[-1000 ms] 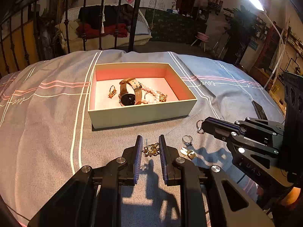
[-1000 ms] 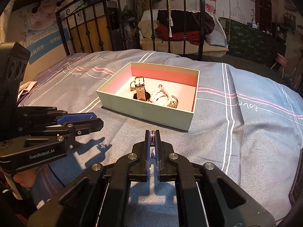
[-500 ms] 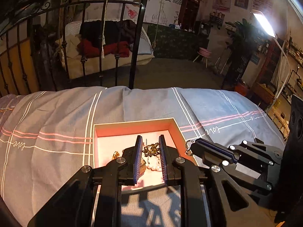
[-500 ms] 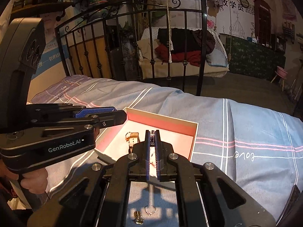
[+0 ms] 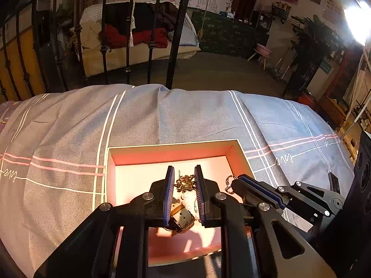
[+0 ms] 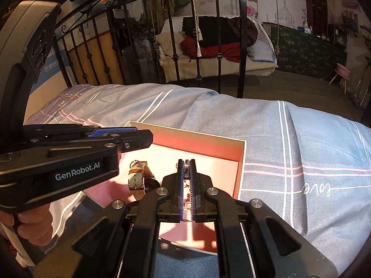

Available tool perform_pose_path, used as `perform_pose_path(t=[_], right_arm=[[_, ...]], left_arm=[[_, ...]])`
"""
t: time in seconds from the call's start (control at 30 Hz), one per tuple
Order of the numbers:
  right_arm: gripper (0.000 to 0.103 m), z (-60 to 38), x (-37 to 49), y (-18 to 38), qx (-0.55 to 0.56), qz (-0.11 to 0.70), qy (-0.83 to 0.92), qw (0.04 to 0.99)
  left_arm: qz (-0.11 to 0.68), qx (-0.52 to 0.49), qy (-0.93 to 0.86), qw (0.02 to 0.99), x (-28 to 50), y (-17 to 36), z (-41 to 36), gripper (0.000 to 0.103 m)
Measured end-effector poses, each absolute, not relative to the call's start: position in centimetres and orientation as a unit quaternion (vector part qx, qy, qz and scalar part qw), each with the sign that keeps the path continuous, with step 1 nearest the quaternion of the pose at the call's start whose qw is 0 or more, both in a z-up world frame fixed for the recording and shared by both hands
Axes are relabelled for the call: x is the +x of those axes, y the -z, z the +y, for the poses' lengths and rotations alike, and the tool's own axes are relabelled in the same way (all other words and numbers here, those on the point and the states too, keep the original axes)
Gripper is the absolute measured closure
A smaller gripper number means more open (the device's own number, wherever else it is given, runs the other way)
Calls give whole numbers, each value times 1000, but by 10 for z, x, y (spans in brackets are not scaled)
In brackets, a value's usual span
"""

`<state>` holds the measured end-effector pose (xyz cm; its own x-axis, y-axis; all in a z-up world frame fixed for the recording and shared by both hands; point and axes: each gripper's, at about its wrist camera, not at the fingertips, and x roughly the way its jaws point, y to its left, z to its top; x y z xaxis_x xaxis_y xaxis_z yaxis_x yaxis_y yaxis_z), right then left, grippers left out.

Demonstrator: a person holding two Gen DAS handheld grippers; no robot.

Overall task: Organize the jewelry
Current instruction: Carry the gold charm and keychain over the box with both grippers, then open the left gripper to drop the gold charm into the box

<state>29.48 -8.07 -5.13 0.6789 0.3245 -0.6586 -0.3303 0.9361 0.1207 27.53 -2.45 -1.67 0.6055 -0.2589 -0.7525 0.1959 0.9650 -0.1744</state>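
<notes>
An open box [image 5: 171, 149] with a pink lining sits on the bed; it also shows in the right wrist view [image 6: 241, 169]. My left gripper [image 5: 184, 183] is shut on a gold brooch [image 5: 185, 182] and holds it over the box. My right gripper [image 6: 186, 173] is shut on a ring [image 6: 186, 170], gripped edge-on, also over the box; its tip and the ring [image 5: 229, 181] show in the left wrist view. In the box lie a leather-strap watch [image 6: 139, 180], whose strap buckle [image 5: 182, 217] shows in the left wrist view, and pearl beads [image 5: 189, 199].
The bed is covered by a grey-blue sheet [image 5: 162, 120] with white and pink stripes. A black iron bed frame [image 6: 218, 46] stands at the far edge. A person's hand [image 6: 32, 227] holds the left gripper body at the left of the right wrist view.
Both grippers rose from the sheet with their pieces and moved forward over the box. The ring and small charm left on the sheet have dropped out of view.
</notes>
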Motion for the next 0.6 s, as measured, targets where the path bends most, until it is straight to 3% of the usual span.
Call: perform_pose_path(t=[0.6], right_arm=[[98,-72,300,72,-12,388,-188,902]], left_arm=[[443,-31,121,888,281,28,-28,86]])
